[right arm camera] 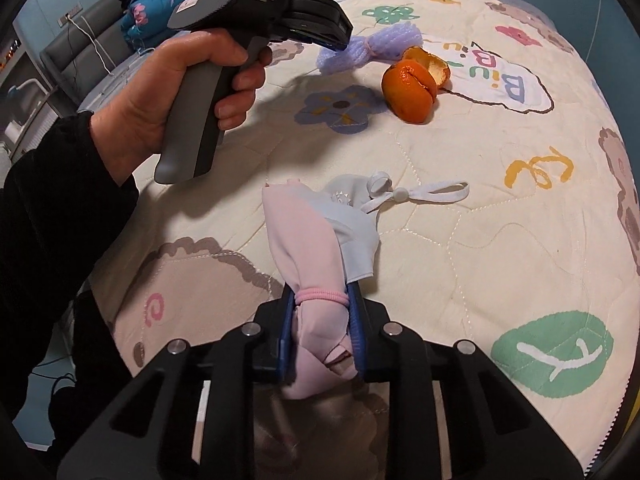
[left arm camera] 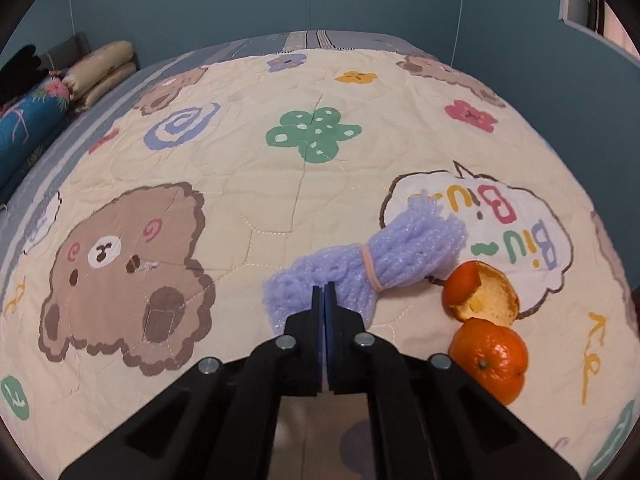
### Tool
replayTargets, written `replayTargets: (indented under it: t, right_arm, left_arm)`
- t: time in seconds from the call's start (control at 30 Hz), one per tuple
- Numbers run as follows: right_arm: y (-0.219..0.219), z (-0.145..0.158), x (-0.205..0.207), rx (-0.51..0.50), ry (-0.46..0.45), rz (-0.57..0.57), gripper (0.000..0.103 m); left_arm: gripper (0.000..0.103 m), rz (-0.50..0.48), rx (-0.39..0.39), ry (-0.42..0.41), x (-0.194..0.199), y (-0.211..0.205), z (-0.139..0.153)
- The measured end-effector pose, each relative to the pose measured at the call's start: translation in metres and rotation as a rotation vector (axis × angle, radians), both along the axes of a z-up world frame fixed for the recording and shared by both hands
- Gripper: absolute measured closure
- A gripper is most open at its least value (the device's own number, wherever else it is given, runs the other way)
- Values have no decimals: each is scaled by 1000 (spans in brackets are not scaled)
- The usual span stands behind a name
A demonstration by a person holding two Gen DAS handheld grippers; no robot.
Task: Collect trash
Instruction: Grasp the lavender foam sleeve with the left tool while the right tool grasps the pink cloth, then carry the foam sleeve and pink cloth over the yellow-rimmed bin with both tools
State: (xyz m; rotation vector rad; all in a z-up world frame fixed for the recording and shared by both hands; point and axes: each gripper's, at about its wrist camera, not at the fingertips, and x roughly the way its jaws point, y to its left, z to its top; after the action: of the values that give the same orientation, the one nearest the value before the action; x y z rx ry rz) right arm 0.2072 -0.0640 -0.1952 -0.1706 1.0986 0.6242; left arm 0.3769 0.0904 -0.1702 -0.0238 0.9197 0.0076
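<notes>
The purple foam net [left arm camera: 362, 270] is lying on the bed quilt [left arm camera: 248, 208], near the quilt's right side. One end of it is pinched between the tightly closed jaws of the left gripper [left arm camera: 324, 288]. The net is soft and bumpy, and it is tied in the middle with a thin band [left arm camera: 370, 266], like a bow. Just beside it, two orange peels [left arm camera: 486, 328] are seen, one turned open and one rounded.

A pink and pale blue cloth bundle [right arm camera: 316, 256] is squeezed between the jaws of the right gripper [right arm camera: 322, 320]. A pink hair tie [right arm camera: 320, 295] is wrapped around it. A white strap [right arm camera: 424, 193] is stretched out on the quilt from its far end. The left gripper's handle is held by a hand [right arm camera: 172, 92] in a black sleeve.
</notes>
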Motion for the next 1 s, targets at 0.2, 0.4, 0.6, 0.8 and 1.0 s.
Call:
replayTargets:
  t: [0.2,0.4,0.6,0.8,1.0]
  right_arm:
    - [0,6,-8,24,0,13,80]
    - [-7,18,-12,54,-16,3,81]
    - [-14,32,-18,76,-39,-14,81]
    - [-26,43,-25,94,-63,-38,81]
    - [-40,56,-33,116,-79,-72,81]
  left_arm:
    - [102,11,-12,-1,-11,7,6]
    - [102,15,-45,-19,-29,13,19]
    - [102,10,-88,-47,-53,16,33]
    - [102,17,-133,-89,-79,19,50]
    - [102,-5,-150,-128,-107,15,67]
